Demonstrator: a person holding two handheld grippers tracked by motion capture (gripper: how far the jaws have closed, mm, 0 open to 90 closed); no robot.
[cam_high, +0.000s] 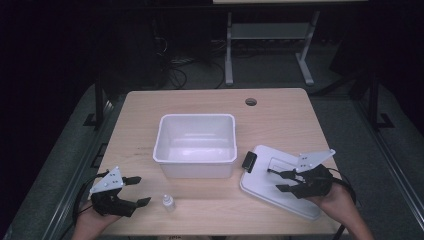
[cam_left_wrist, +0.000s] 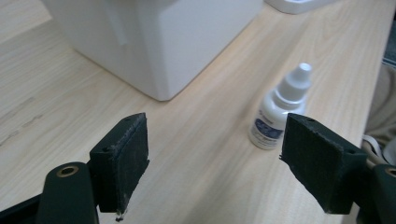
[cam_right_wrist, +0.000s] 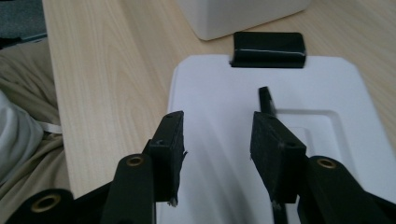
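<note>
Left claw poised beside dropper bottle; right claw over bin lid.

The small white plastic dropper bottle (cam_left_wrist: 279, 114) stands upright at lower centre of the high view, on the pale wooden bench (cam_high: 135, 115). Judged light, slick, easily tipped; grip its body. Left claw (cam_high: 137, 190) gapes empty. Right claw (cam_high: 276, 180) hangs parted above the flat white plastic lid (cam_high: 260, 182), clasping nothing.

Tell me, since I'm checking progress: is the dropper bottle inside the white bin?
No, the dropper bottle stands on the table in front of the white bin.
</note>
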